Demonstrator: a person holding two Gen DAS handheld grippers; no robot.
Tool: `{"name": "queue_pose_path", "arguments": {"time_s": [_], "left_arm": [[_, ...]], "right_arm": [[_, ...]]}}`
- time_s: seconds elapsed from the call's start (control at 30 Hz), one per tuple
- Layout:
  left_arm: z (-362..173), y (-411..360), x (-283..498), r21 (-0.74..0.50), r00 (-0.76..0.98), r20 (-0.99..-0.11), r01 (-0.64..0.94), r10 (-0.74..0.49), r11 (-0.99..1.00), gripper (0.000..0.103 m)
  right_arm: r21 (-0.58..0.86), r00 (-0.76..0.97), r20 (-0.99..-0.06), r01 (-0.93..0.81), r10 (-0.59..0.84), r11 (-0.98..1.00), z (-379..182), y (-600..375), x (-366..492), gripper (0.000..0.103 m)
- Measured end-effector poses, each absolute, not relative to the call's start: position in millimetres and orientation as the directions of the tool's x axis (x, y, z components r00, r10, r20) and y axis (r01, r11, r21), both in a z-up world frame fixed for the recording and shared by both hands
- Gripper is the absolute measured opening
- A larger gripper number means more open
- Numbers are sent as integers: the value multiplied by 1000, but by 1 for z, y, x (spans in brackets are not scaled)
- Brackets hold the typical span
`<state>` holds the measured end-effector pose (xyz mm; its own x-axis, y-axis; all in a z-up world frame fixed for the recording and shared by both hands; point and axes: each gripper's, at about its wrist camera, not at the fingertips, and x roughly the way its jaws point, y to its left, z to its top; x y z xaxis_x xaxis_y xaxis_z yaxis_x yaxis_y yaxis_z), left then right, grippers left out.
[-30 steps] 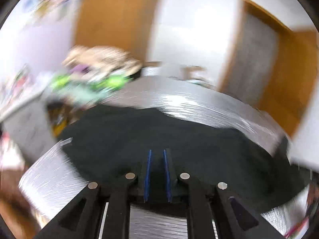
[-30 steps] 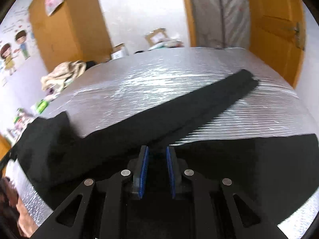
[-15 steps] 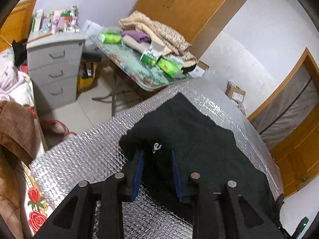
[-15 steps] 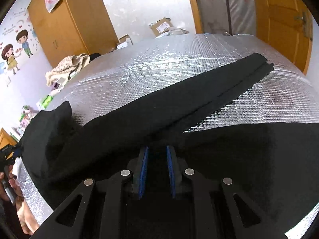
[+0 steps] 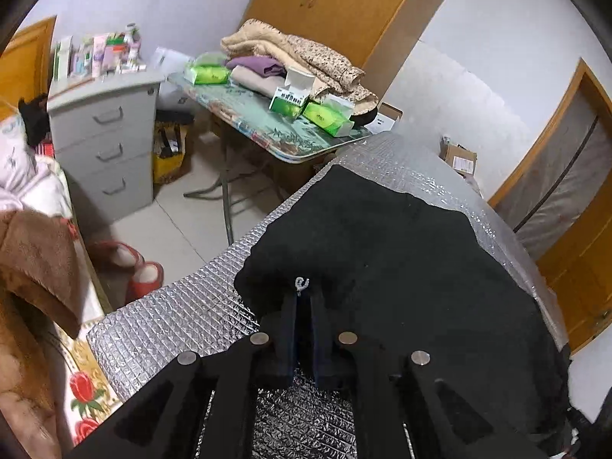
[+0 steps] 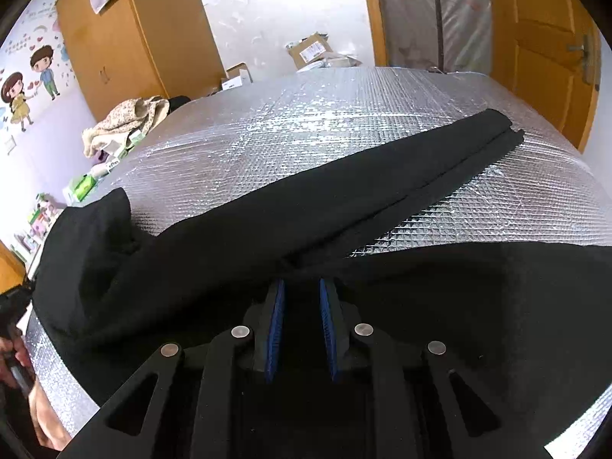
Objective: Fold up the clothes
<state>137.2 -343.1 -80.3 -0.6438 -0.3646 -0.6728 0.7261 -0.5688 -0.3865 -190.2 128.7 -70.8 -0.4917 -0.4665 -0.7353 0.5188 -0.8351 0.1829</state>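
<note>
On the silver counter (image 6: 306, 134), black trousers (image 6: 267, 206) lie spread.
Left gripper (image 5: 304, 302) fingers are closing on the waist edge near the counter's corner; right gripper (image 6: 302, 298) fingers stand partly open around a fabric fold.

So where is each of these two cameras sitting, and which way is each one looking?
Left wrist view: sits on the left claw, looking down along its fingers at the black garment on the silver mat, towards a cluttered side table. The jaws are closing on the garment's edge.
Right wrist view: sits on the right claw, looking across the mat towards a doorway; cloth lies between its fingers. A hand shows at lower left.
Shared: the same garment and mat.
</note>
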Motion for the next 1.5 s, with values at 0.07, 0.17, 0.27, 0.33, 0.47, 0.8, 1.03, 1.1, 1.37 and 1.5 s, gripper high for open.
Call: {"name": "queue_pose_path", "arguments": {"time_s": [0.07, 0.17, 0.27, 0.33, 0.47, 0.8, 1.03, 1.1, 1.37, 1.5], "left_arm": [[-80, -342, 136, -376, -641, -674, 726, -367, -576, 8], [-75, -344, 142, -396, -649, -668, 725, -365, -564, 10], [-61, -342, 149, -390, -650, -646, 732, -401, -558, 11], [-53, -339, 153, -369, -637, -635, 748, -438, -552, 11], [-43, -333, 159, -338, -611, -613, 776, -502, -532, 11], [-35, -272, 128, -350, -739, -595, 592, -316, -726, 12], [-39, -203, 91, -306, -795, -599, 332, -90, -892, 18], [-43, -188, 83, -290, -788, -614, 280, -46, -915, 19], [-51, -152, 68, -234, -763, -646, 152, 36, -960, 24], [-56, -138, 61, -215, -744, -666, 123, 53, -969, 24]], "right_arm": [[160, -502, -737, 522, -453, -838, -69, 125, -187, 20], [153, -501, -732, 539, -461, -828, -65, 118, -179, 22], [152, -496, -728, 556, -473, -817, -63, 113, -172, 22], [160, -493, -724, 561, -483, -813, -61, 112, -170, 22], [166, -499, -705, 573, -503, -802, -54, 110, -164, 22], [232, -378, -658, 722, -652, -652, -37, 92, -127, 22], [248, -271, -652, 806, -708, -537, -39, 68, -99, 24], [252, -255, -657, 813, -710, -525, -41, 65, -96, 27], [325, -229, -663, 769, -712, -550, -49, 64, -101, 41], [354, -249, -664, 726, -705, -589, -50, 68, -111, 41]]}}
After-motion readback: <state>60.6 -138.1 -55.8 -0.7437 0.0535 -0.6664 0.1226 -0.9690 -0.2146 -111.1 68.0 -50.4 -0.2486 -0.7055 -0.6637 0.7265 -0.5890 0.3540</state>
